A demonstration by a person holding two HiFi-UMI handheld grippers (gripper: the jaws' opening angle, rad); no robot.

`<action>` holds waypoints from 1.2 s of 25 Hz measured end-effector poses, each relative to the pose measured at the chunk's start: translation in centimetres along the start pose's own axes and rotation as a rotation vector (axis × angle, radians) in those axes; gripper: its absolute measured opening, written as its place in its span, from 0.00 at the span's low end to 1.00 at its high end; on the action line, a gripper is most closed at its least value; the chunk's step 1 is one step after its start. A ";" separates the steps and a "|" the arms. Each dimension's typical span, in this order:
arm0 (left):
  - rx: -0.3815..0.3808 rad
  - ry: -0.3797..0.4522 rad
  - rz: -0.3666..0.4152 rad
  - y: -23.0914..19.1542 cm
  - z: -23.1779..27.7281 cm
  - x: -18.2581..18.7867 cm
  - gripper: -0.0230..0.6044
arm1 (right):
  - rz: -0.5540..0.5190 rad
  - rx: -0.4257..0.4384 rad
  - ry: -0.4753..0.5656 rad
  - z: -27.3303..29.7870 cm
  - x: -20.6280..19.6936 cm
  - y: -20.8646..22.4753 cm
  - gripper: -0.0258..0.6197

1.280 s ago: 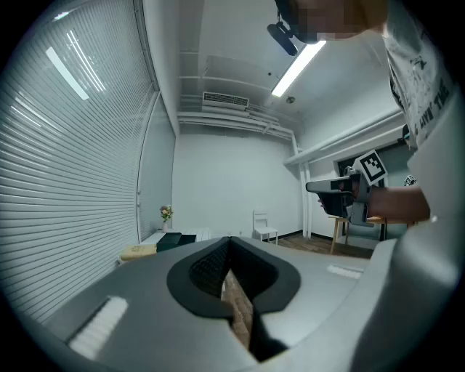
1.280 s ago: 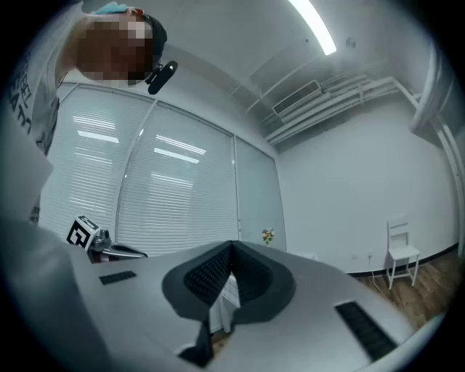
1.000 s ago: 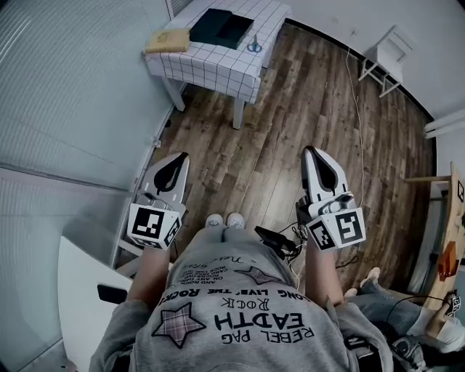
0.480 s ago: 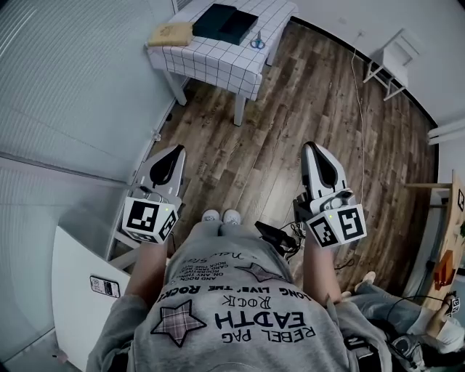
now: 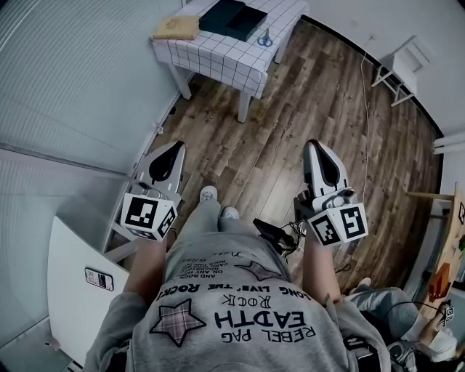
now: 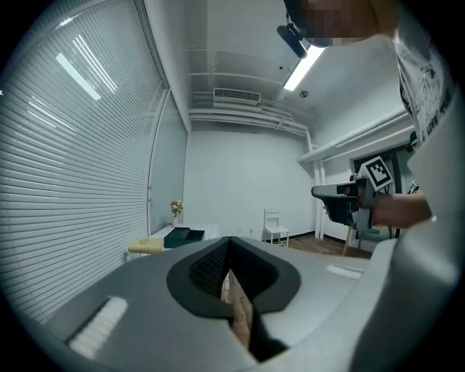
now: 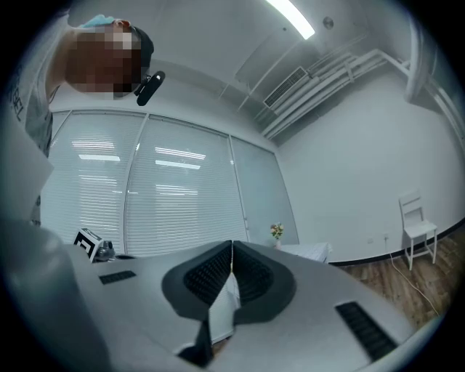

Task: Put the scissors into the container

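The scissors (image 5: 264, 40), with blue handles, lie on the right part of a small table with a checked cloth (image 5: 218, 58) at the far end of the room. On the same table a dark open container (image 5: 234, 18) stands to their left. Both grippers are held at waist height, far from the table. My left gripper (image 5: 176, 144) is shut and empty, its jaws meeting in the left gripper view (image 6: 229, 240). My right gripper (image 5: 316, 143) is also shut with nothing in it (image 7: 232, 247). The left gripper view shows the container (image 6: 185, 235) small and distant.
A yellowish flat item (image 5: 175, 27) lies at the table's left end. A white chair (image 5: 407, 69) stands at the back right, with a cable trailing over the wood floor. A white desk (image 5: 73, 290) with a phone (image 5: 98, 278) is at my lower left. Blinds cover the left wall.
The person has stepped forward with one foot. The table has shifted up and to the right in the head view. Both grippers stay shut at the same height.
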State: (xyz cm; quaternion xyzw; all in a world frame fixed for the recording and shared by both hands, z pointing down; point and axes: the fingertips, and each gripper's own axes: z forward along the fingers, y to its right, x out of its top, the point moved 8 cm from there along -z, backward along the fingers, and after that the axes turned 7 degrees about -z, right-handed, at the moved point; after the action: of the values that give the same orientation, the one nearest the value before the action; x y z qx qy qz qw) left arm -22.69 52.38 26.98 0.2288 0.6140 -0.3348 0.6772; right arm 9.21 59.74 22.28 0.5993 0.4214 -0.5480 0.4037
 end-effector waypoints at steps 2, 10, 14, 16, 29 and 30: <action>0.003 0.001 -0.002 -0.4 0.4 0.1 0.05 | 0.003 0.008 0.000 0.8 -0.1 0.1 0.06; -0.015 0.010 -0.021 -3.3 3.9 0.2 0.05 | -0.010 0.001 -0.005 4.1 -0.2 1.0 0.06; -0.055 0.013 -0.023 -5.3 6.8 0.8 0.05 | -0.013 -0.028 -0.008 6.5 -0.4 1.8 0.06; -0.078 0.014 -0.016 -6.4 8.3 1.1 0.05 | -0.014 -0.039 -0.008 7.9 -0.5 1.9 0.06; -0.166 0.012 -0.017 -15.1 16.3 3.1 0.05 | -0.030 -0.102 -0.015 17.6 -1.0 2.6 0.06; -0.173 0.012 -0.018 -15.7 16.8 3.2 0.05 | -0.031 -0.108 -0.014 18.2 -1.1 2.6 0.06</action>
State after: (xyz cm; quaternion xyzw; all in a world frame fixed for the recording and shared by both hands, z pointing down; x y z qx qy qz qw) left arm -22.72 29.20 27.83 0.1660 0.6465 -0.2852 0.6879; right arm 5.86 41.62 22.08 0.5662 0.4568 -0.5350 0.4296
